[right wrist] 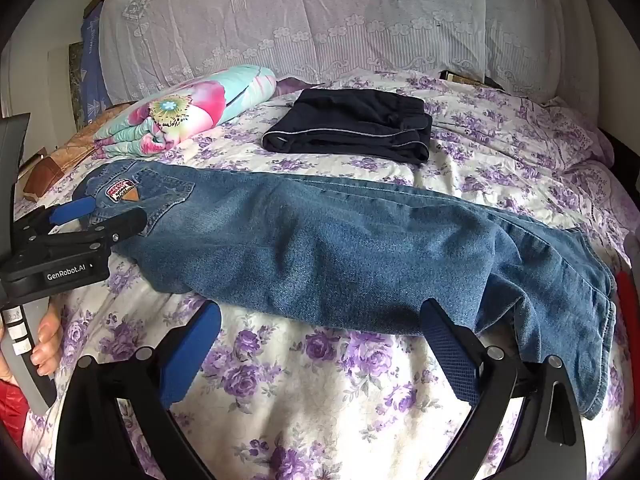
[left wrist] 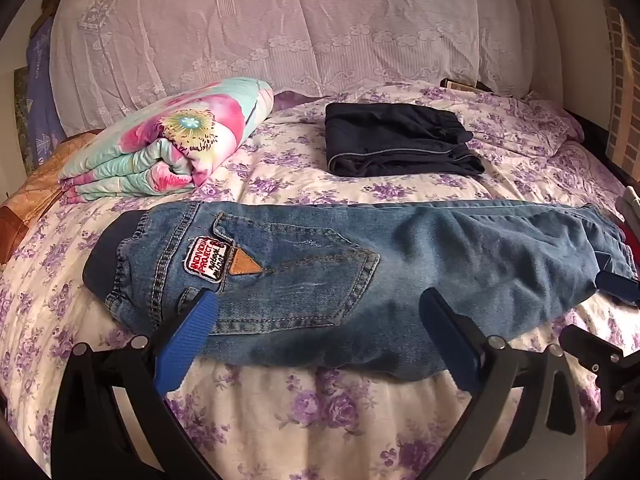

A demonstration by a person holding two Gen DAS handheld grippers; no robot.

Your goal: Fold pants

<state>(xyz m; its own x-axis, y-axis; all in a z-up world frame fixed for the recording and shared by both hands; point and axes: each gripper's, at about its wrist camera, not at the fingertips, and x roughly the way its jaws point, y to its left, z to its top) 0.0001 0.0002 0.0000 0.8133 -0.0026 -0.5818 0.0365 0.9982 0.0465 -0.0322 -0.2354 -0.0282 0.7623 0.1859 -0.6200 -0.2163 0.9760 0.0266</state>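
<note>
Blue jeans (left wrist: 320, 264) (right wrist: 340, 248) lie across the flowered bedsheet (left wrist: 340, 408), folded lengthwise, with the waist and a patched back pocket (left wrist: 208, 258) at the left and the legs running right. My left gripper (left wrist: 316, 306) is open, its blue pads spread wide just above the seat and pocket area, gripping nothing. My right gripper (right wrist: 320, 318) is open too, hovering at the near edge of the legs close to the cuffs (right wrist: 592, 352). In the right wrist view the left gripper (right wrist: 100, 216) appears at the waist, held by a hand (right wrist: 46, 340).
A folded dark navy garment (left wrist: 400, 140) (right wrist: 352, 128) lies behind the jeans. A rolled floral quilt (left wrist: 168, 140) (right wrist: 188, 108) sits at the back left. Lace-covered pillows (left wrist: 280, 20) line the far side. Something red (right wrist: 628, 300) shows at the right edge.
</note>
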